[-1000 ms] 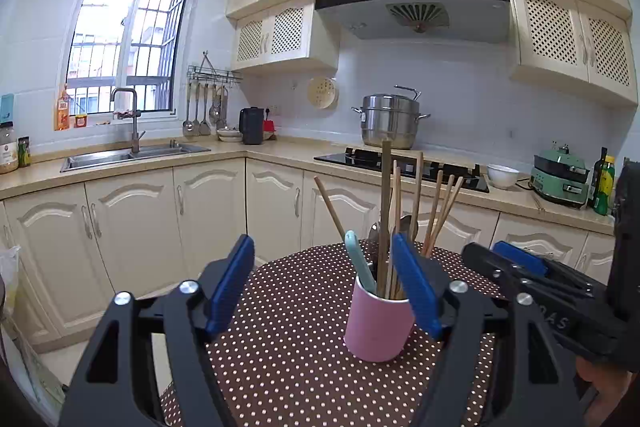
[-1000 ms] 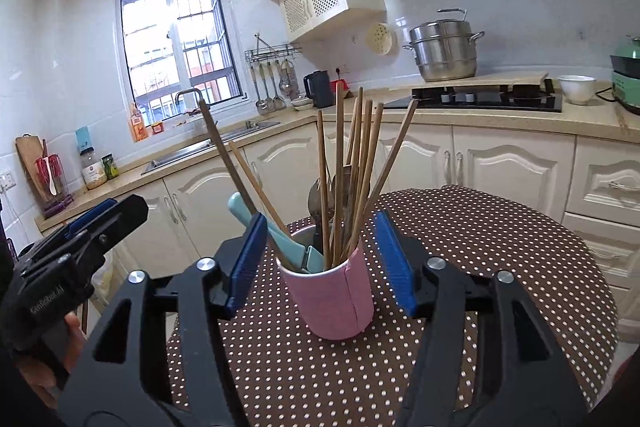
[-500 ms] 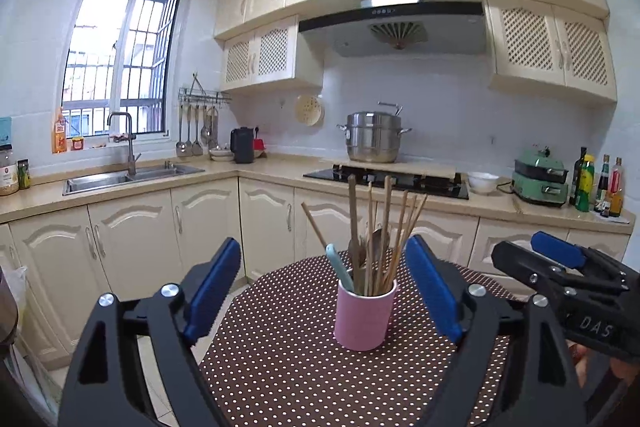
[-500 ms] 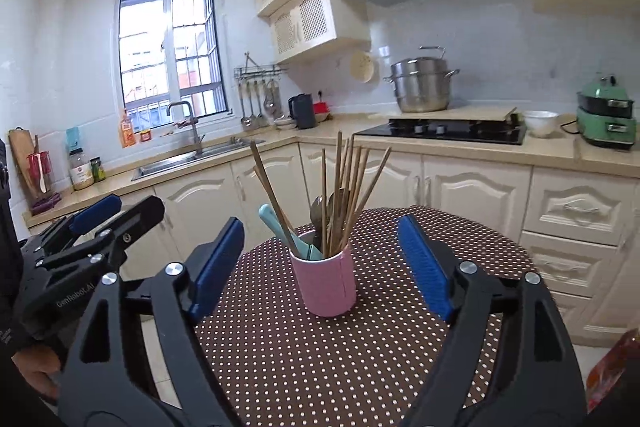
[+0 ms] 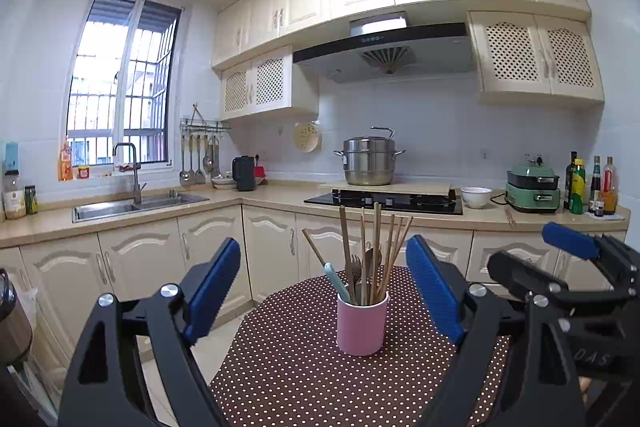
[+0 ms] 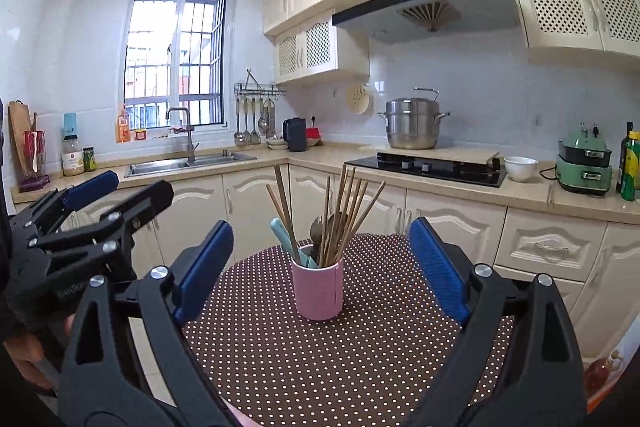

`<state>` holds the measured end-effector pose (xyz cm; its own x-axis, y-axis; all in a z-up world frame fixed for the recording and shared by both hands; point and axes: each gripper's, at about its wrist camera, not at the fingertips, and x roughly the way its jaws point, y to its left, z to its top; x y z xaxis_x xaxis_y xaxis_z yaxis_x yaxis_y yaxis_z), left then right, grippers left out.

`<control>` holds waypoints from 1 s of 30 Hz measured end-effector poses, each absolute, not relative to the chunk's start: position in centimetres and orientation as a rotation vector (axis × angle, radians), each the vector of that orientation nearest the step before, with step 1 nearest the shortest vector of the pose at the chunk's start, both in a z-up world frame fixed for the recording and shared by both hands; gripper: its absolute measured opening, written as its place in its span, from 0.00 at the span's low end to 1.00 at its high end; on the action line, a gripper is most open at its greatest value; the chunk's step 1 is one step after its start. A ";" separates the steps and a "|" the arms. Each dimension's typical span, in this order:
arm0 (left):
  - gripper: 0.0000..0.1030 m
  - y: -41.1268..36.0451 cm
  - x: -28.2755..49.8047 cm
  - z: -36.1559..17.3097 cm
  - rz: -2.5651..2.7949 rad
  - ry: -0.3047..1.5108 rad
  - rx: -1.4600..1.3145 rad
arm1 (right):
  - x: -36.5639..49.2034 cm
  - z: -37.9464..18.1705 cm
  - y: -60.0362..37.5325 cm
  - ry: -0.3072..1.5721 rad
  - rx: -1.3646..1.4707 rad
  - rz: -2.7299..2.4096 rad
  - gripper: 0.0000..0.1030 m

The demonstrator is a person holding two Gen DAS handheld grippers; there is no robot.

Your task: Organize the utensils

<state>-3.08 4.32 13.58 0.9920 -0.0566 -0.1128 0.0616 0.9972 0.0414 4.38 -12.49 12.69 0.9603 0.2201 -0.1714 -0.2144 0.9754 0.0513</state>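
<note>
A pink cup (image 5: 362, 323) stands upright on the round table with the brown polka-dot cloth (image 5: 304, 379). It holds several wooden chopsticks (image 5: 376, 247), a metal spoon and fork, and a teal-handled utensil (image 5: 335, 281). My left gripper (image 5: 324, 283) is open and empty, held back from the cup. My right gripper (image 6: 320, 263) is also open and empty, back from the same cup (image 6: 318, 291). Each gripper shows at the edge of the other's view: the right one in the left wrist view (image 5: 560, 267), the left one in the right wrist view (image 6: 116, 195).
Cream kitchen cabinets and a counter run behind the table, with a sink (image 5: 136, 205), a hob (image 5: 384, 203) with a steel pot (image 5: 368, 161), a white bowl (image 5: 476, 195), a green cooker (image 5: 534, 185) and bottles at the right.
Both grippers have drawn back and away from the cup, which now looks smaller and farther off. The cup and its utensils have not moved.
</note>
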 end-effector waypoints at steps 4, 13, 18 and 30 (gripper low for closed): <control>0.81 4.4 -3.8 13.7 -0.066 0.092 0.050 | 3.6 13.0 -12.5 0.164 0.026 0.213 0.86; 0.81 4.2 -4.2 14.0 -0.068 0.077 0.050 | 2.4 13.6 -12.2 0.122 -0.010 0.177 0.87; 0.81 4.3 -4.4 14.1 -0.066 0.071 0.044 | 1.8 13.8 -11.9 0.095 -0.032 0.156 0.88; 0.81 4.5 -3.9 14.2 -0.056 0.051 0.053 | 2.6 13.8 -12.1 0.083 -0.037 0.154 0.88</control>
<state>-3.93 4.47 14.21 0.9972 -0.0546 -0.0520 0.0573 0.9971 0.0510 2.64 -12.08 13.83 0.9846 0.1520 -0.0858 -0.1551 0.9874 -0.0308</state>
